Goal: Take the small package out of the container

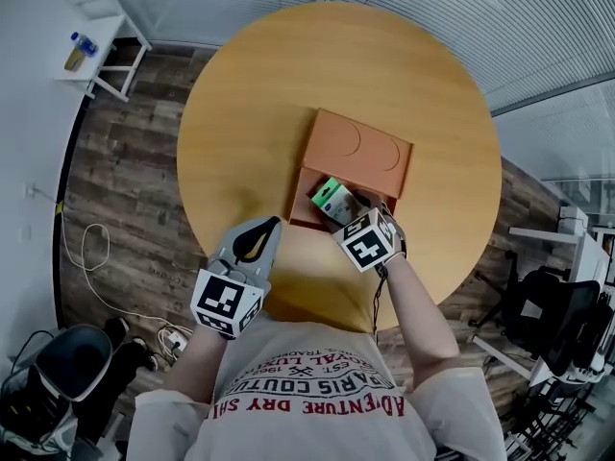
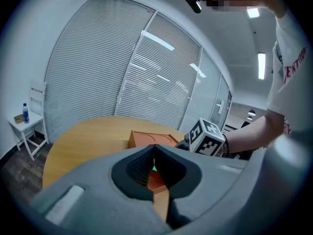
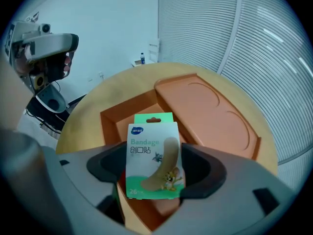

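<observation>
In the head view, my right gripper reaches in from the lower right over the near, open end of the flat orange plastic container, which sits in the middle of the round wooden table. The small green-and-white cardboard bandage package is at its tips, over that open end. Its long axis runs on from the gripper, up and to the left. My left gripper hangs over the table's near side, just beside the container's near left corner. It is the farther of the two from the package.

In the left gripper view, the left gripper has its jaws pressed together with only a thin slit between them and nothing in it. The container lies straight ahead of it.

In the right gripper view, the right gripper is pinching the package by its two long edges. The printed face is turned to the camera. The package stands lengthwise along the jaws, with its green hang-tab end pointing away from me toward the container's orange lid and its lower end tucked down between the jaws. The open compartment shows behind and below it. I judge that the coming move is a straight lift back toward me. I cannot tell whether the lower end is clear of the rim.
</observation>
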A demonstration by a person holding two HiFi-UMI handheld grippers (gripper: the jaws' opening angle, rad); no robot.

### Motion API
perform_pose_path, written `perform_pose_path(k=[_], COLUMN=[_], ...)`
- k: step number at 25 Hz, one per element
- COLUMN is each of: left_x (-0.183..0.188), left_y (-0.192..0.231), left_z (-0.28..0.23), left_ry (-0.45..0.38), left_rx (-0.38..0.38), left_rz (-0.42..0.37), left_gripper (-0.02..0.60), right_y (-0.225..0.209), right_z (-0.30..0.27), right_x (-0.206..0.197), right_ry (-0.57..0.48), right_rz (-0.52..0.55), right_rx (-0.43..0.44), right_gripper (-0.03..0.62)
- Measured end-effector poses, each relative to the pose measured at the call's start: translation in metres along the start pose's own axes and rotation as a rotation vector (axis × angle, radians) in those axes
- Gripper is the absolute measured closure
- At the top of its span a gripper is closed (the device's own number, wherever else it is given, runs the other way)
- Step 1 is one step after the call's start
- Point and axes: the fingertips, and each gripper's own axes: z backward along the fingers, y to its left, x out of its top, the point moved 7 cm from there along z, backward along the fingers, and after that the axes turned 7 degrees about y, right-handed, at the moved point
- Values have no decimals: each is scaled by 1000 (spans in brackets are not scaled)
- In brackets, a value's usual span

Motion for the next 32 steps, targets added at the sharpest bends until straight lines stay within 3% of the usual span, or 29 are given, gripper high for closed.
perform_pose_path(k=[6, 14, 24, 32], left_x=[0, 22, 46, 69], left_y=[-23, -50, -86, -115], left_z=[15, 36, 53, 53], left_ry=[-10, -74, -149, -196], left_rx=[13, 22, 41, 30], left_rz=[-25, -88, -163, -217], left_gripper=[571, 572, 571, 572], right_y=[8, 14, 28, 42], right_z=[31, 97, 193, 256], right_x=[10, 11, -19, -50], right_ry=[-78, -252, -512, -730], right_rz=[18, -22, -133, -141], right_rx=[0, -73, -150, -268], right_gripper=[241, 241, 241, 241])
